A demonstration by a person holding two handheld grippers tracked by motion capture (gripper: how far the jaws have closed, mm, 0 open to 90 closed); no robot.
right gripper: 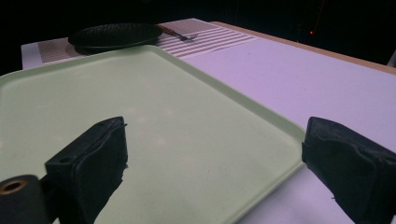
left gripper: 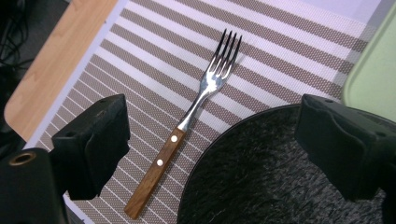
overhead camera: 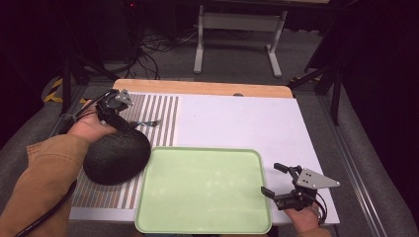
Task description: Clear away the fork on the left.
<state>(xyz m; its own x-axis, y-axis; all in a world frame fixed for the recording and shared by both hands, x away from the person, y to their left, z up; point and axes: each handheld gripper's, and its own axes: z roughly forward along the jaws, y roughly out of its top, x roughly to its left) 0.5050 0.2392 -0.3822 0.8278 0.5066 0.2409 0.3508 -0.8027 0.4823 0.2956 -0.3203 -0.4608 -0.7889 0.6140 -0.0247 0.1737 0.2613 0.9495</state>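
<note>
Left tool (left gripper: pixel 210 144) above fork (left gripper: pixel 187 121)

a: what covers the table?
b: a white sheet (overhead camera: pixel 237 123) over most of it, with a wooden edge (overhead camera: pixel 207 89) showing along the far side.
a: and at the left?
b: a placemat (overhead camera: pixel 158 111) with brown and white stripes lies flat on the sheet, reaching close to the wooden edge.
a: beyond the table?
b: grey floor (overhead camera: pixel 237 64), a white frame (overhead camera: pixel 239 22) on two legs, and a tangle of black cables (overhead camera: pixel 153 54) left of it.
a: anything at the sides?
b: a dark stand (overhead camera: pixel 69 74) at the far left corner, yellow-and-black tape (overhead camera: pixel 54 91) at its foot, and another dark stand (overhead camera: pixel 336 94) at the far right.
</note>
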